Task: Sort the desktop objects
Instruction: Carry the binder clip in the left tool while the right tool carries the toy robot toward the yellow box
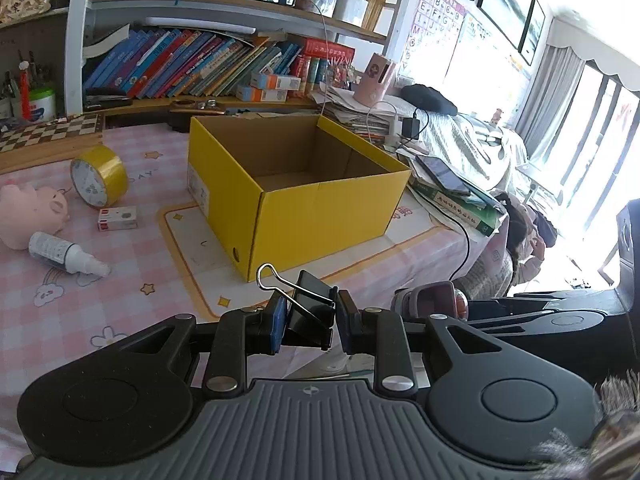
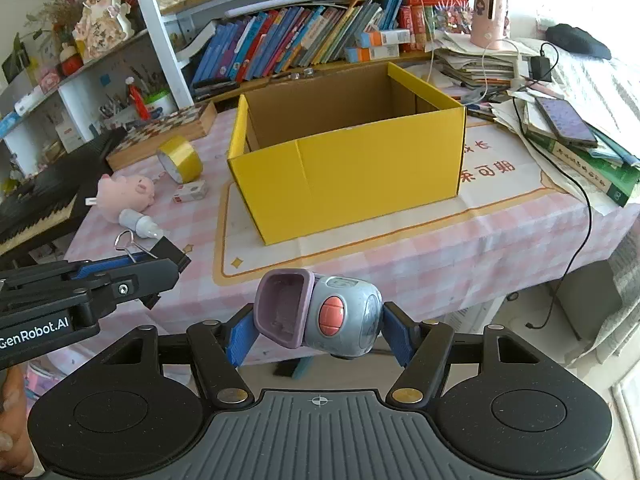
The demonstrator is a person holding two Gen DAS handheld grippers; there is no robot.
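Two things were held short of the yellow box [image 2: 348, 160]: a black binder clip [image 1: 310, 308] pinched tight in the left claw [image 1: 311, 326], and a grey and purple toy [image 2: 320, 312] gripped between the blue pads of the right claw [image 2: 316, 338], both near the box's front wall, above the tabletop [image 2: 420, 256] edge. Left of the box lay a yellow tape roll [image 1: 100, 176], a pink pig [image 1: 32, 212], a small carton [image 1: 118, 219] and a white bottle [image 1: 68, 258]. Behind the box stood shelved books [image 1: 192, 64].
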